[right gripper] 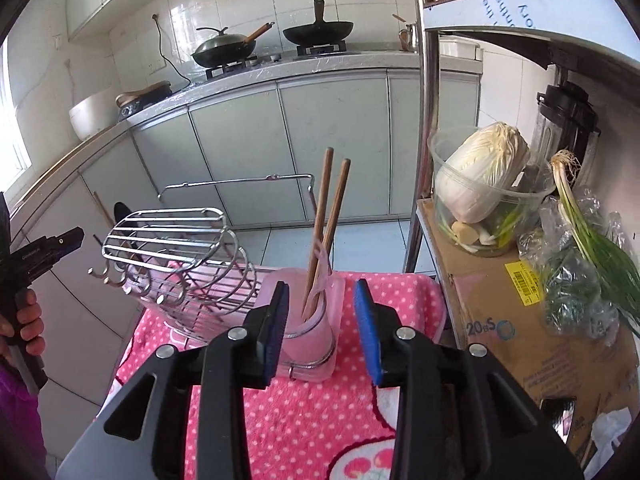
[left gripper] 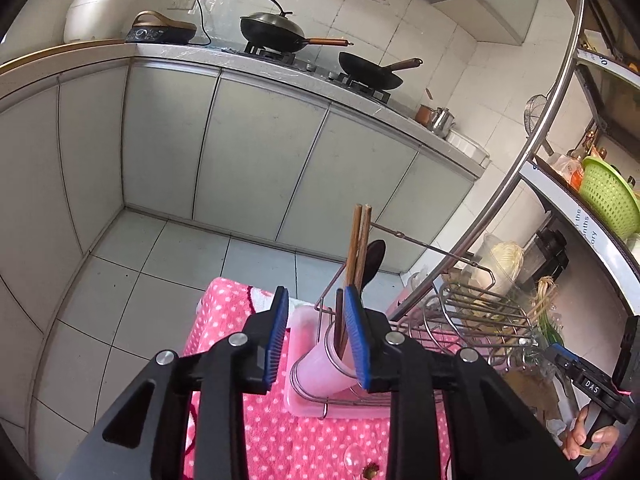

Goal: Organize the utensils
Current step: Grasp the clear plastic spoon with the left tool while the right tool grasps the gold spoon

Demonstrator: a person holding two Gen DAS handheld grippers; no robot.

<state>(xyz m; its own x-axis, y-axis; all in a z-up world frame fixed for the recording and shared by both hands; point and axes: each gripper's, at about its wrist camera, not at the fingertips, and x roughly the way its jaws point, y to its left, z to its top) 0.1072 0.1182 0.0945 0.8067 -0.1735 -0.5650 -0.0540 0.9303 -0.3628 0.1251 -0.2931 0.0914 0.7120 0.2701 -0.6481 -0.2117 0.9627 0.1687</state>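
Left tool [left gripper: 316,332]: open and holding nothing – the blue pads stand apart, with the pink cup showing in the gap.
Right tool [right gripper: 322,320]: open too, nothing between its pads.
Chopsticks [right gripper: 326,232]: two brown sticks stand in the pink cup [right gripper: 310,340], thin ends down, tops leaning a bit to the right. In the left view a third dark stick seems to stand low in the same cup, but I cannot tell for sure.
Spoon [left gripper: 372,262]: one dark spoon, its round end up, just behind the chopsticks in the left view. It may sit in the cup or in the wire rack – I cannot tell which.
Wire rack [right gripper: 176,256]: one shiny rack with hooks, just left of the cup, on a pink tray.
Bench [right gripper: 304,416]: covered with a pink cloth with white dots.
Which way: the cup is straight ahead of both tools and a little below them. The sticks run almost up and down, so a tool would have to squeeze them from the sides.
Nearer hand: both look about as near; the right tool is lined up best with the cup.
Other things: two black pans on the far stove, one cabbage in a clear tub on the right.
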